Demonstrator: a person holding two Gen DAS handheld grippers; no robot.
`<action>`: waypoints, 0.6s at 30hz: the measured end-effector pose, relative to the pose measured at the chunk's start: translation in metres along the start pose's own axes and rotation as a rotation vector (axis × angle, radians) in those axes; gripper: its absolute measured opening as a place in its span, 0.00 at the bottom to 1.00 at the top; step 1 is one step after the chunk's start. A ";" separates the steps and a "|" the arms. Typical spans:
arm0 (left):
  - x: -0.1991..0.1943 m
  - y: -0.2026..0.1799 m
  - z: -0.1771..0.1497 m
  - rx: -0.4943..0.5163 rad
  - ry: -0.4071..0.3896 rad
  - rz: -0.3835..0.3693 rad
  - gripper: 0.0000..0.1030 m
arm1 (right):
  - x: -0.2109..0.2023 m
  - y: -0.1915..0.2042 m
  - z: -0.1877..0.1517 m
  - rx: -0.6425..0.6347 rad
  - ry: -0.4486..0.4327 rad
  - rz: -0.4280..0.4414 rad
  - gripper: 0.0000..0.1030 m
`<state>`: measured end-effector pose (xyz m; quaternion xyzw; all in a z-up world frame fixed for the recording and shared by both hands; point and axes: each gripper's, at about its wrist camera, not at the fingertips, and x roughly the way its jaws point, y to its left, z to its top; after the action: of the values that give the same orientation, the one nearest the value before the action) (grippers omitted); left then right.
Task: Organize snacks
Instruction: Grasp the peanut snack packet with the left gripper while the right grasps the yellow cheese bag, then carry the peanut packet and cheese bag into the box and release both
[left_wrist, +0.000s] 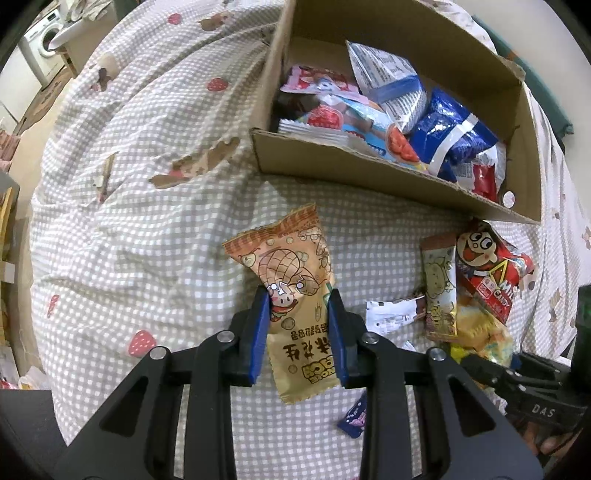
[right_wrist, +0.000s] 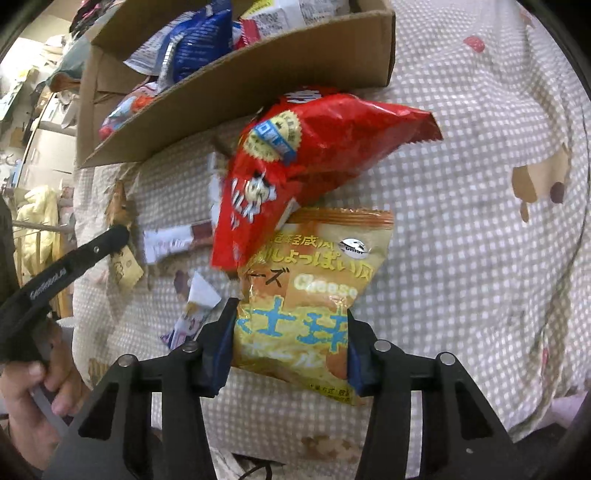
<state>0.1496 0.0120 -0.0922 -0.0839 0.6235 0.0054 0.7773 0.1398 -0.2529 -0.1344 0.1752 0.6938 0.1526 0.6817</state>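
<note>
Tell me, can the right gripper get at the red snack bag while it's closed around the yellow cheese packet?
Probably not yet: the right gripper is occupied by the yellow cheese packet, though the red snack bag lies uncovered just beyond it, overlapping its top edge.

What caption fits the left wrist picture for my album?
Left gripper pinches a tan peanut snack packet above the checked bedspread, near a cardboard box of snacks.

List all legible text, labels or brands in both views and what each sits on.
"Cheese" on the yellow cheese snack bag between the right tongs.
"CANDY" on the red cartoon-face packet.
"DAS" on the right tongs' black body, seen from the left wrist.
Upside-down print on the peanut packet held by the left tongs: not legible.
Print on packets inside the cardboard box: too small.
</note>
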 end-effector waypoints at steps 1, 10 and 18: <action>-0.003 0.003 -0.001 -0.004 -0.001 0.000 0.25 | -0.004 0.002 -0.007 0.008 -0.001 0.018 0.49; -0.057 0.018 -0.014 -0.016 -0.041 -0.042 0.25 | -0.046 -0.006 -0.043 0.016 -0.055 0.122 0.49; -0.109 0.010 0.004 0.003 -0.145 -0.080 0.25 | -0.100 0.011 -0.044 -0.085 -0.142 0.235 0.49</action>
<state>0.1279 0.0331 0.0134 -0.1069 0.5618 -0.0204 0.8201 0.0973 -0.2870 -0.0386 0.2366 0.6112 0.2481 0.7134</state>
